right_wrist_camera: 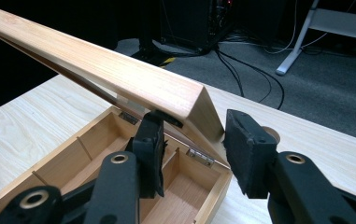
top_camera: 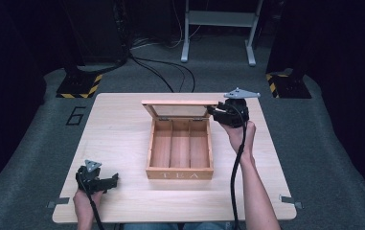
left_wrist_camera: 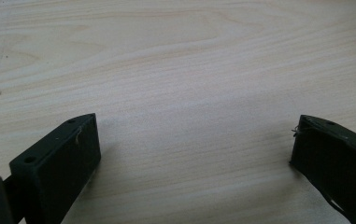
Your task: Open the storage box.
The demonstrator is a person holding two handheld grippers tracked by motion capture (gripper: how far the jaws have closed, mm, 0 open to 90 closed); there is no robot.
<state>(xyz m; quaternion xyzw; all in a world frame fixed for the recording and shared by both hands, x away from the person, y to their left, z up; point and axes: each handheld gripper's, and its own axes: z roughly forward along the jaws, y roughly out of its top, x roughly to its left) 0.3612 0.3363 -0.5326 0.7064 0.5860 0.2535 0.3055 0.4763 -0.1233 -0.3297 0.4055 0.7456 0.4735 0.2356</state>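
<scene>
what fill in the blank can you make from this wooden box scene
The box has ____ lettered on its front.
Inside, it has ____ empty compartments.
The right gripper is shut on the raised ____ of the box.
The left gripper holds its jaws ____ over the table.
Missing: TEA; three; lid; open

Both forearms are bare, no sleeves visible. The left gripper point(top_camera: 114, 180) and right gripper point(top_camera: 212, 111) are black, each topped by a grey three-cornered plate, with a black cable trailing toward the near edge. The right gripper view shows brass-coloured pivot rings and flat, rectangular, matte black pads point(right_wrist_camera: 248, 151).
</scene>
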